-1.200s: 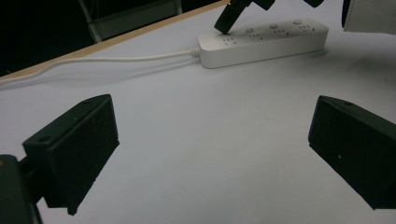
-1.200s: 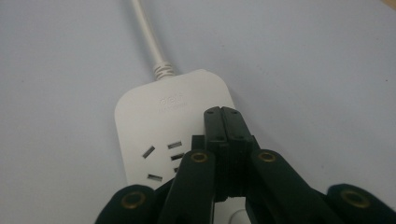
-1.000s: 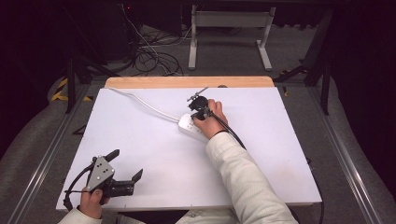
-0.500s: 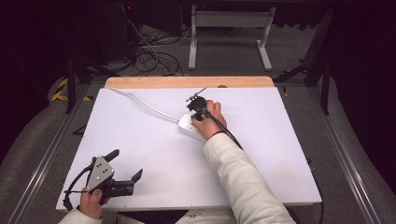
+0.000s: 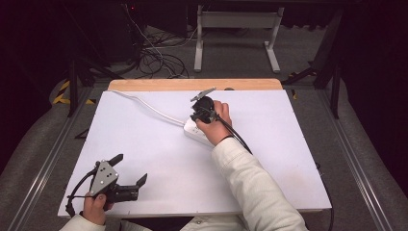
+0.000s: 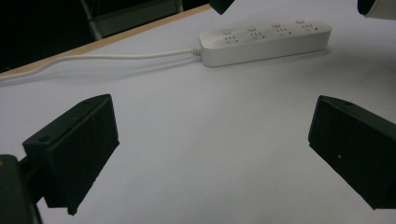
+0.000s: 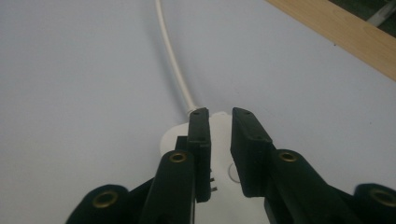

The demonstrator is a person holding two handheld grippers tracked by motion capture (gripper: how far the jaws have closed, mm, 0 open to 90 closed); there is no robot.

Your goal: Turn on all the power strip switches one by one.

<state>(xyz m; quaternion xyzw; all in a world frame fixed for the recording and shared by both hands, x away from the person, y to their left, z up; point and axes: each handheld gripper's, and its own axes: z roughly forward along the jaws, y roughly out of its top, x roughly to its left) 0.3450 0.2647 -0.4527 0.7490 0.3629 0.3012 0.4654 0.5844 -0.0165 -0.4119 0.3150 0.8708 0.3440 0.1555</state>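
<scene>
Power strip (image 5: pixel 195 131) lies mid-counter (image 5: pixel 298 159) directly under my right claw (image 5: pixel 198 114), jaws just opening, slightly apart, holding nothing; its length runs toward my sleeve; left claw (image 5: pixel 131 169) wide open, empty

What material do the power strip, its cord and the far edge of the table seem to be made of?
Power strip: apparently smooth white plastic with a soft sheen and moulded sockets. Cord: looks like white rubbery plastic, since it bends in loose curves. Table edge: probably bare light wood or plywood, tan and matt.
</scene>
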